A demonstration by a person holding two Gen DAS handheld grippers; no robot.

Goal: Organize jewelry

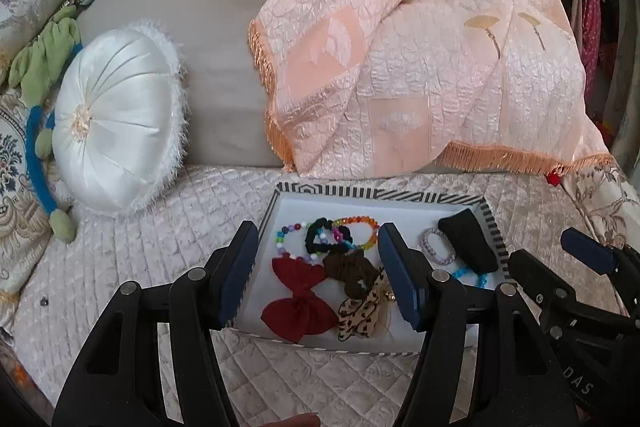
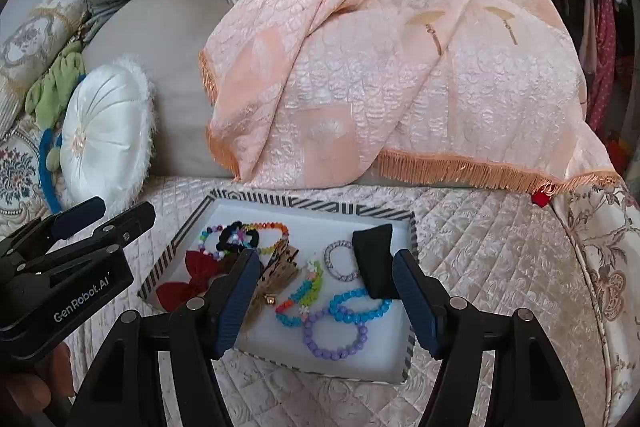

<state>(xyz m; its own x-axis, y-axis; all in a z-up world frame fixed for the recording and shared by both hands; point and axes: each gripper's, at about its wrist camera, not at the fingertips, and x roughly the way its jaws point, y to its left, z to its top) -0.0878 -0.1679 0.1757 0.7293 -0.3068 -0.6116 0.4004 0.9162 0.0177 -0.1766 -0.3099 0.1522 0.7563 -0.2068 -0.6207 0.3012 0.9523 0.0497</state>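
On the far left of a quilted, cream bedspread [image 1: 160, 259], a round white satin cushion [image 1: 116, 131] with a fringed edge leans against a smooth grey backrest [image 1: 208, 39].

Next comes the left gripper [image 1: 316, 275], its two ribbed blue fingers spread wide with nothing between them. It hovers low over the left half of a shallow white tray [image 2: 360, 359] with a black-and-white striped rim, likely so the person can choose a piece to pick.

All the jewelry and hair pieces lie inside this tray, jumbled and overlapping. At its left are a soft red fabric bow [image 1: 298, 307], a multicoloured bead bracelet [image 1: 288, 231] and a black scrunchie [image 1: 324, 237] crossing a rainbow bead bracelet [image 1: 360, 223]. Just right of the bow sit a brown scrunchie [image 1: 348, 271] and a leopard-print bow [image 1: 360, 315].

Further right lie a green and orange beaded strand [image 2: 308, 287], two glossy blue bead bracelets [image 2: 352, 305], a purple bead bracelet [image 2: 332, 339], a silvery ring-shaped bracelet [image 2: 338, 263] and a matte black wedge-shaped stand [image 2: 374, 259], tilted.

The right gripper [image 2: 324, 299] hangs over this half, fingers likewise wide apart and holding nothing. With the pieces mixed, the sorting looks unfinished, though this could equally be how they are meant to rest.

Behind, at right, a peach brocade throw [image 1: 420, 75] with a tasselled hem drapes over the backrest.
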